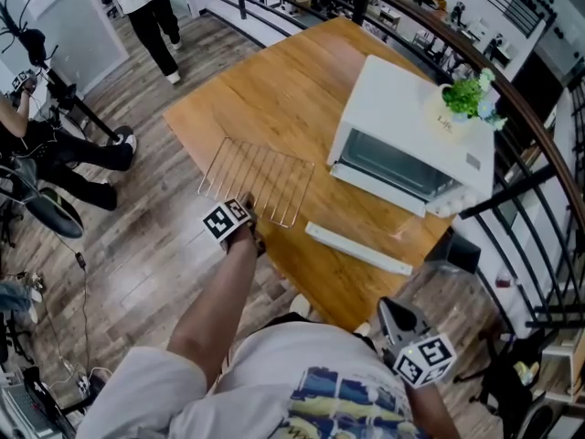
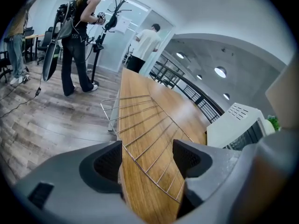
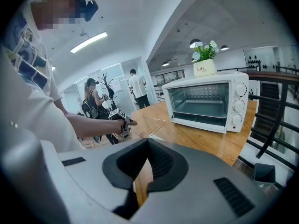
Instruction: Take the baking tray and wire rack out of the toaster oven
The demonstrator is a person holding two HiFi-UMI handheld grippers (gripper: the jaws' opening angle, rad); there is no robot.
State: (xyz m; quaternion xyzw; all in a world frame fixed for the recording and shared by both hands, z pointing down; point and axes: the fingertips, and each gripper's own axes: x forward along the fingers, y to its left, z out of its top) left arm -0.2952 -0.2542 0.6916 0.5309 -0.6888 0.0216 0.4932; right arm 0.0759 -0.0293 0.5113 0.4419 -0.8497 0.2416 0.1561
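lying flat on the tabletop (image 1: 274, 90), left of centre in the head view, the wire rack (image 1: 259, 179) is already out of the toaster oven (image 1: 402, 108), which stands at upper right with its front open. the rack's left corner hangs past the tabletop edge, over the floor. the baking tray (image 3: 202, 107) seems to be inside yet: the right gripper view shows a grey pan-like floor in the oven cavity, though i cannot be sure. a white bar (image 1: 356, 248) lies in front of the oven; what it belongs to i cannot tell.

the left gripper (image 1: 243, 210) sits at the rack's near edge, jaws wide apart, the edge wire running between them and neither pad pressing on it. the right gripper (image 1: 395, 316) hangs at lower right, jaws pressed together on nothing.

to end this step well, nudge the rack further onto the wood, then back the jaws straight off so nothing snags and tips it. the tray's lip would need open jaws next.

the plant pot (image 3: 204, 69) on the oven reads "life"; the smaller print beneath is unreadable.
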